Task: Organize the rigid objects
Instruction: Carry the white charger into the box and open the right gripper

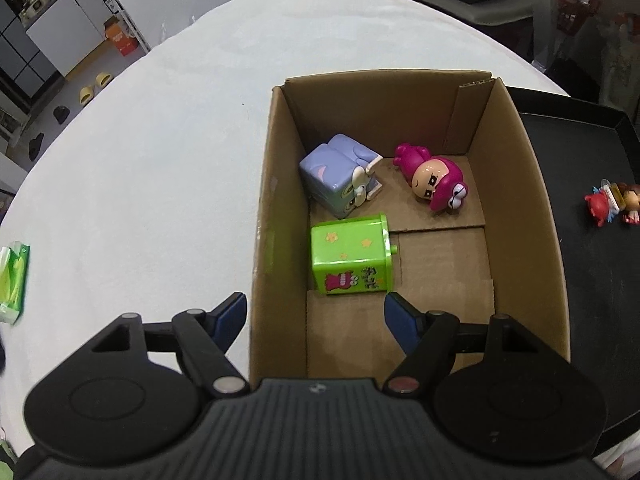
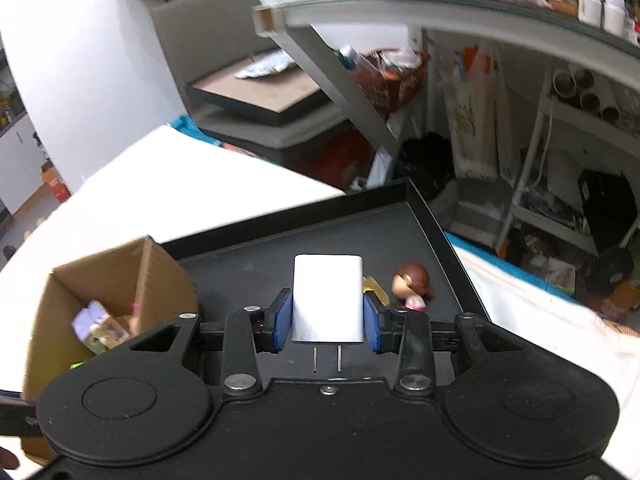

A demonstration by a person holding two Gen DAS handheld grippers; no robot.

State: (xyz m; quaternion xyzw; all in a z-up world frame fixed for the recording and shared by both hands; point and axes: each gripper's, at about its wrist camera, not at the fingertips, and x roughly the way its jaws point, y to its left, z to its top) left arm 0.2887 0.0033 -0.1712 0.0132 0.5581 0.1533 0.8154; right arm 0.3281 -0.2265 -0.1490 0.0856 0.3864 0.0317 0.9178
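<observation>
A cardboard box (image 1: 276, 168) on the white table holds a purple cube toy (image 1: 332, 176), a magenta doll (image 1: 436, 180) and a green box toy (image 1: 352, 258). My left gripper (image 1: 314, 314) is open and empty above the box's near left corner. My right gripper (image 2: 328, 326) is shut on a white plug adapter (image 2: 328, 296), prongs toward the camera, held above the black tray (image 2: 320, 216). The cardboard box (image 2: 80, 280) lies to its left. A brown-haired figurine (image 2: 412, 284) lies on the tray beyond the right finger; it also shows in the left wrist view (image 1: 628, 200).
The black tray (image 1: 580, 152) sits right of the box, with a small red figure (image 1: 598, 206) on it. A green tissue pack (image 1: 12, 280) lies at the table's left edge. Shelves and clutter (image 2: 520, 140) stand beyond the tray.
</observation>
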